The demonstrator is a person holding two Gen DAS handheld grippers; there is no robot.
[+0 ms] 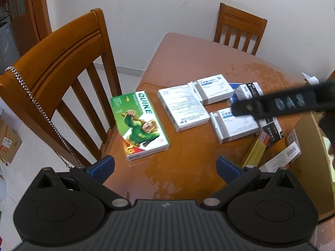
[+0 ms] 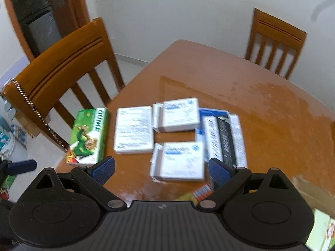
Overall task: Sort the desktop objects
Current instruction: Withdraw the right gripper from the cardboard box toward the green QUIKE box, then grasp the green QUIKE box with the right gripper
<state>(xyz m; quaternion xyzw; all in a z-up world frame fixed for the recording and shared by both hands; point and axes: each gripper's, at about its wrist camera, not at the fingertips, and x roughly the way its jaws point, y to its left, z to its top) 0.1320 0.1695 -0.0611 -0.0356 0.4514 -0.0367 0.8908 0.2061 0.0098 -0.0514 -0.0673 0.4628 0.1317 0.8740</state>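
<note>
Both my claws hang released: left gripper (image 1: 165,167) facing the green box (image 1: 139,125) at the desk's (image 1: 188,62) left edge, right gripper (image 2: 161,168) over a white box (image 2: 180,161), presumably for picking.

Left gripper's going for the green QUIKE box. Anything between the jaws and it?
Nothing visible. The left gripper hangs open above bare brown wooden table, with the green QUIKE box just ahead, lying flat, apart from the white boxes.
</note>
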